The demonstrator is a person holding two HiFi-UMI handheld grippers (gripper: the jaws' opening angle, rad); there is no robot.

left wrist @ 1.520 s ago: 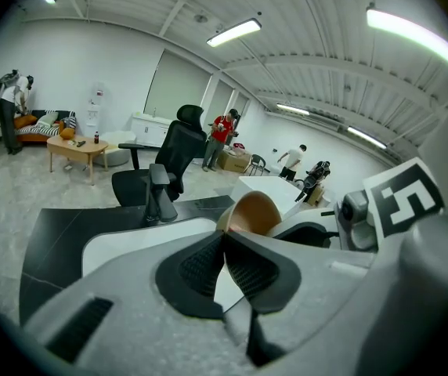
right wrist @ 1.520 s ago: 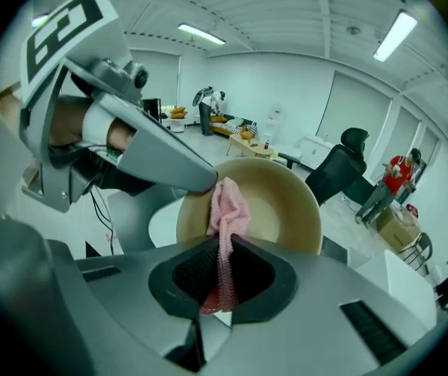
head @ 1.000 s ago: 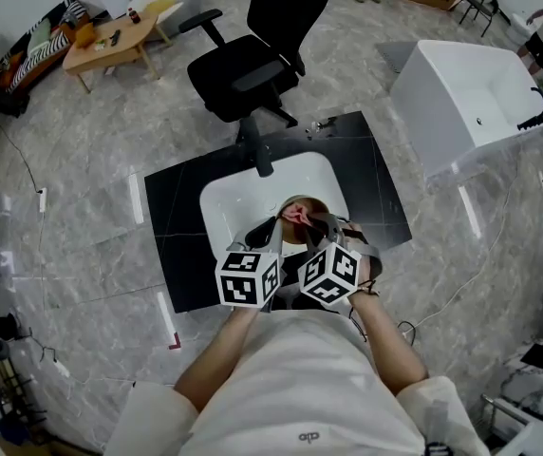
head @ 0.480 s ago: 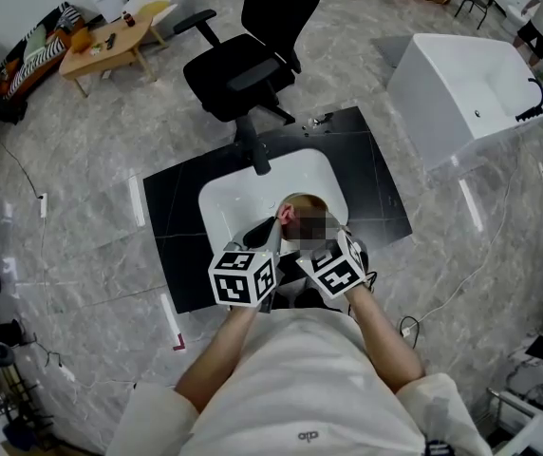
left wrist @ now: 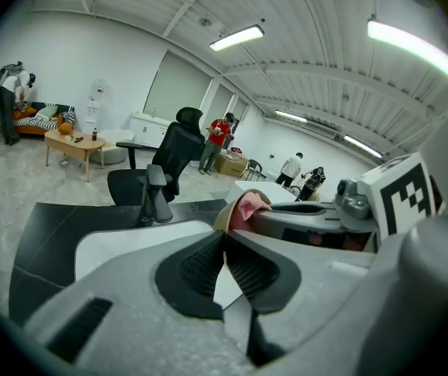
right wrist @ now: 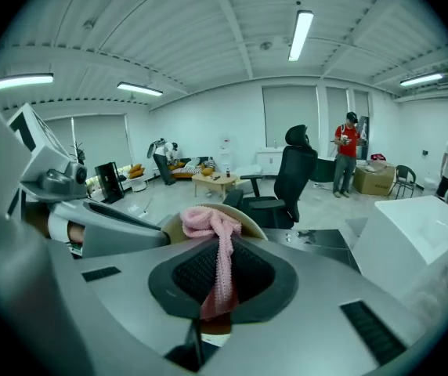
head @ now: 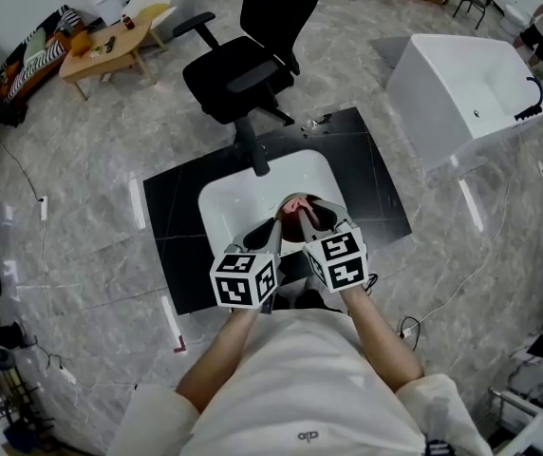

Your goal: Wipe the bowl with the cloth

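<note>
The left tongs (left wrist: 224, 237) pinch the bowl's (right wrist: 254, 225) rim while the right tongs (right wrist: 220, 251), clamped on the pink cloth (right wrist: 208, 222), have shifted across it, so wiping is under way.

Grey left tongs (left wrist: 223, 234), black ribbed pads (left wrist: 200, 266), checkered cube (head: 245, 278); seemingly cream shirt (head: 300, 388).

Take the black office chair (head: 248, 65) as your marker. The white sink (head: 224, 202) in its black slab (head: 172, 245) lies just nearer you than the chair. A white tub (head: 461, 93) stands to the chair's right, and a low wooden table (head: 110, 44) stands to its left.
</note>
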